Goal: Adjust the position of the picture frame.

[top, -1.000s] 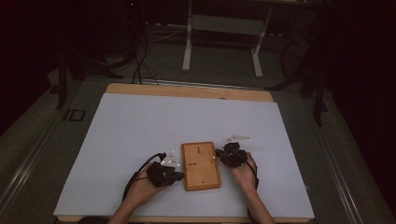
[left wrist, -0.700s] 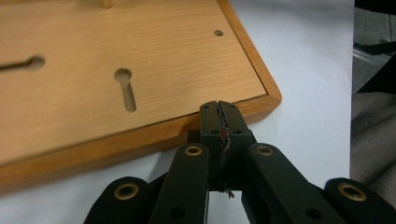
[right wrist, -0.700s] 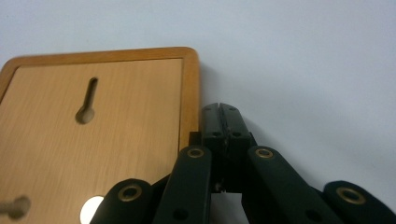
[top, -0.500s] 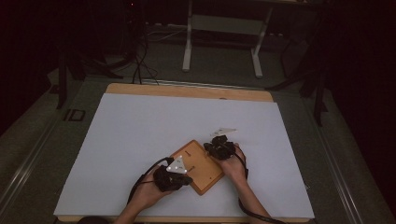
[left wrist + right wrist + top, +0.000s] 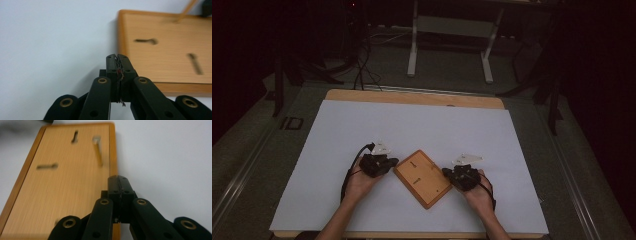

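1. Left of centre in the high view, the left gripper (image 5: 388, 162) rests on the white worktop (image 5: 337, 145), held by the person's left hand (image 5: 359, 181), whose forearm enters from the bottom edge.
2. Its fingers (image 5: 117, 65) are pressed together with nothing between them; in the left gripper view they sit low in the middle of the frame, their tips at the near left corner of the wooden board (image 5: 170, 52), which takes up the right half of that picture.
3. In the centre of the high view the wooden board (image 5: 422, 177) lies flat on the worktop, turned at an angle so one corner points toward the bottom edge. Two short dark slots show on its upper face.
4. Right of centre in the high view, the right gripper (image 5: 446, 173) is just beside the board's right edge, held by the right hand (image 5: 476, 192).
5. Its fingers (image 5: 118, 185) are also closed on nothing; in the right gripper view they lie alongside the raised rim of the board (image 5: 65, 177), which spreads over the left half of the frame, with bare white worktop to the right.
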Tool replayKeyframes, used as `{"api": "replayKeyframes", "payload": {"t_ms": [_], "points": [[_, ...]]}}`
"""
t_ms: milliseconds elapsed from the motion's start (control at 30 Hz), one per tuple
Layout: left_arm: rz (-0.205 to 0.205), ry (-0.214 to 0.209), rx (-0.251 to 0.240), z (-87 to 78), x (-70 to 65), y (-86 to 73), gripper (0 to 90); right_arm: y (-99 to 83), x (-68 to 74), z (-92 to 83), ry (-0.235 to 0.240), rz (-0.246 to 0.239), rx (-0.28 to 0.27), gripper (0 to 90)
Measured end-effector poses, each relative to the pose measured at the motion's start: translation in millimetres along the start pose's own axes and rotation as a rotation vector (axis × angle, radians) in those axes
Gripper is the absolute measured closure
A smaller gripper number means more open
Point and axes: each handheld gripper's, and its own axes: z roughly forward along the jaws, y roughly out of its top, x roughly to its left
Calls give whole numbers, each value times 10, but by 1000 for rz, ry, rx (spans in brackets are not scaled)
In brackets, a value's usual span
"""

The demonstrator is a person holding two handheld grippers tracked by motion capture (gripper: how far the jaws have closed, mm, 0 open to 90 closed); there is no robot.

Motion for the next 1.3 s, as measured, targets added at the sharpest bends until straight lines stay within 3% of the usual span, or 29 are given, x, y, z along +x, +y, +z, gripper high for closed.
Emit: {"api": "replayKeyframes", "payload": {"t_ms": [133,300,467,767,900,1000,1167,1300], "points": [[-18,-2,18,45,55,-26,886,-133,40,-143,8,-1,-1,900],[0,-15,44,111,27,-27,885,-295,99,-305,14,-12,7,900],[-3,-28,45,110,27,-28,889,-437,169,-310,21,-49,60,900],[13,-12,64,87,-5,-26,900,-381,138,-297,14,-28,47,900],[8,-19,60,87,2,-32,899,-438,189,-273,7,-64,112,900],[16,-4,70,72,-17,-30,900,-399,191,-239,-15,-67,113,900],[-16,-10,76,24,-47,-76,900,-332,59,-170,-26,-27,108,900],[-12,-29,91,-51,-132,-135,900,-254,-83,-100,-32,-7,108,900]]}}
